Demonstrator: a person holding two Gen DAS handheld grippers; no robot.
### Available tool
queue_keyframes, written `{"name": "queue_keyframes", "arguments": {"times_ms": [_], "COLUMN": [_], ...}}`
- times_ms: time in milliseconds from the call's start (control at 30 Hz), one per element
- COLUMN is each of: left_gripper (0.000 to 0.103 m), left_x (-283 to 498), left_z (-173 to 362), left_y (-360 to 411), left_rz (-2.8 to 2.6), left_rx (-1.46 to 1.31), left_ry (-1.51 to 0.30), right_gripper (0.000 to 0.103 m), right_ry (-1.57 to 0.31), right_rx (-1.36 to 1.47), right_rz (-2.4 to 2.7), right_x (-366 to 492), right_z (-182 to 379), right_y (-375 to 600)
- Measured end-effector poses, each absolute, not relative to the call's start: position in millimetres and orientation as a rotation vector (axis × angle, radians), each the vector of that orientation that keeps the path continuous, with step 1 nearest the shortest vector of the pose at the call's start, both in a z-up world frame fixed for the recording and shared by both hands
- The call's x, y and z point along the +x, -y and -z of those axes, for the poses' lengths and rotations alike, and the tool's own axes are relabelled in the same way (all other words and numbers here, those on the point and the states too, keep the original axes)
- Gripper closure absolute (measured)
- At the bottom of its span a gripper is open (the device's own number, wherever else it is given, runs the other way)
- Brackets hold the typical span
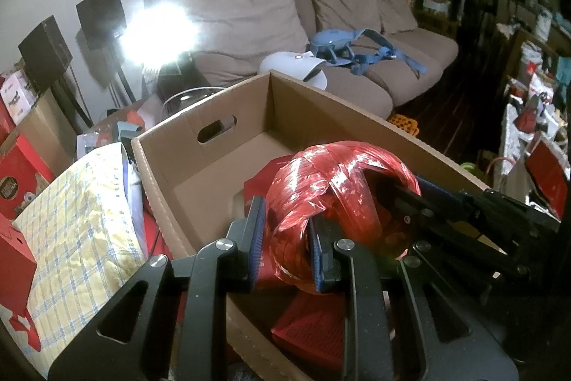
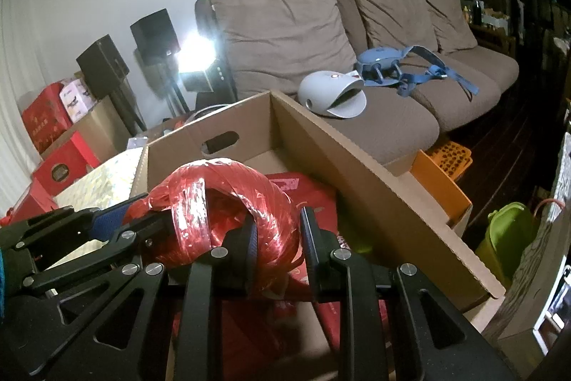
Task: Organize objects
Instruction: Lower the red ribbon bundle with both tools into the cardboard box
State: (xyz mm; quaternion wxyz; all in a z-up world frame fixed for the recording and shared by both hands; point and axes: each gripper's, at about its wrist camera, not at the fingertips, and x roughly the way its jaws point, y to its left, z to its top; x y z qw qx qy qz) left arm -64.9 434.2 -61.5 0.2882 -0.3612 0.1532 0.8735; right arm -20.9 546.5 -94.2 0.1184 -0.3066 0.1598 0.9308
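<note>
Two claws are on one thing here, and that is your main risk: your left claw (image 1: 287,240) pinches the near side of the red roll of plastic twine (image 1: 339,199), one finger outside the ring and one pushed into its hollow, while your right claw (image 2: 278,240) pinches the opposite side the same way. If you draw your hands apart or twist them unevenly, the shiny wraps could slide off each other and the roll may loosen or spill strands. Let go with one claw first and the roll will likely swing on the other, since the slick plastic gives the blue pads little to bite on.

You are holding the roll above the open cardboard box (image 1: 171,174), toward its near end, over the red packets (image 1: 314,331) already lying on the bottom. I cannot tell whether it touches them. Drop it from here and it could roll toward the bare floor of the box at 12 o'clock, or tip against the wall at 3 o'clock.

As for looks, the roll is a fat ring of glossy red ribbon, wound loosely, with creased bands and bright glare on top. It seems soft and squashable, so a hard squeeze may dent it
</note>
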Motion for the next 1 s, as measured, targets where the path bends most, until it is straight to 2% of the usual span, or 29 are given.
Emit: {"name": "queue_keyframes", "arguments": {"times_ms": [1000], "left_gripper": [0.084], "left_x": [-62], "left_z": [74], "left_y": [-449], "left_rz": [-2.305], "left_rx": [-1.020], "left_ry": [-0.446], "right_gripper": [0.076], "right_ry": [-0.490], "right_rx": [-0.945], "right_rz": [-2.672], "right_x": [-23], "right_z": [102], "right_y": [-559]}}
